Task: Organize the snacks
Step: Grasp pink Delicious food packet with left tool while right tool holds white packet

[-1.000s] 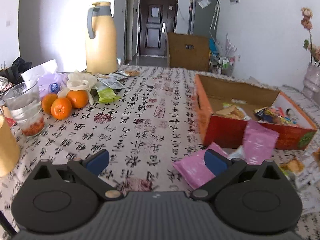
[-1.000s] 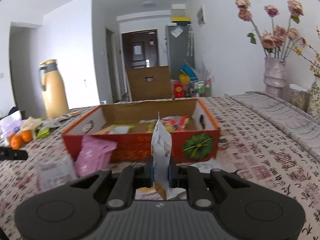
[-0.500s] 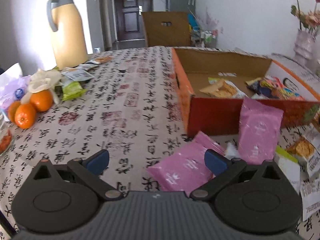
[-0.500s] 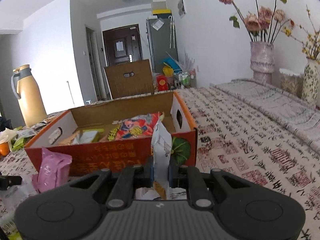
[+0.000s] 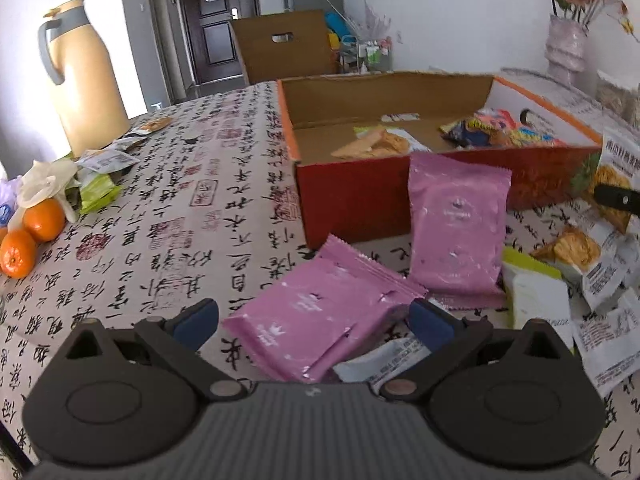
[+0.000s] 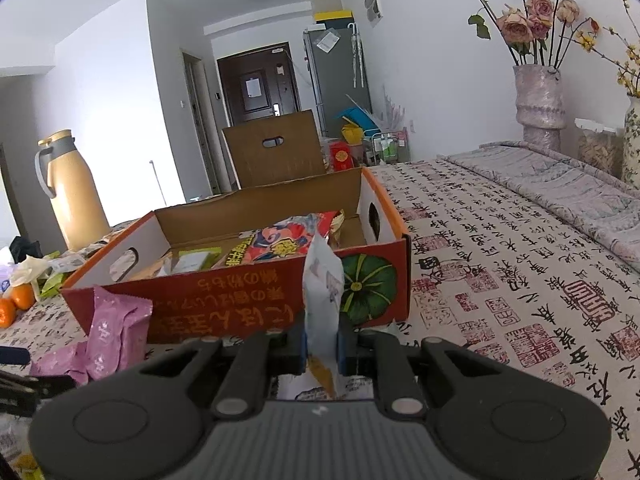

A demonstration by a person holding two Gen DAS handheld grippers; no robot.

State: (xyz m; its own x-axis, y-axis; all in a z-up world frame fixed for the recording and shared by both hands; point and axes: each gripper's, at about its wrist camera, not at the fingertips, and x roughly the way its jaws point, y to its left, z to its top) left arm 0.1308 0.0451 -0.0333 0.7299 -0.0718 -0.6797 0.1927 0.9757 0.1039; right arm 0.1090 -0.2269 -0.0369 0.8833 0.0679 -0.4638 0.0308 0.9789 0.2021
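Left gripper point(image 5: 314, 316) has dropped in close since a second ago, jaws wide apart with the flat pink snack packet point(image 5: 316, 320) now right between them. Right gripper point(image 6: 322, 344) stays clamped on 1 white snack packet point(image 6: 322, 284), cardboard box point(image 6: 224, 312) just ahead, so both look nearly ready to load

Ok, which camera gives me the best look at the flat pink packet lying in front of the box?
The left wrist view. The flat pink packet lies between the open left tongs, whole face visible. In the right wrist view only a crumpled edge shows at lower left, beside the pink packet leaning on the box.
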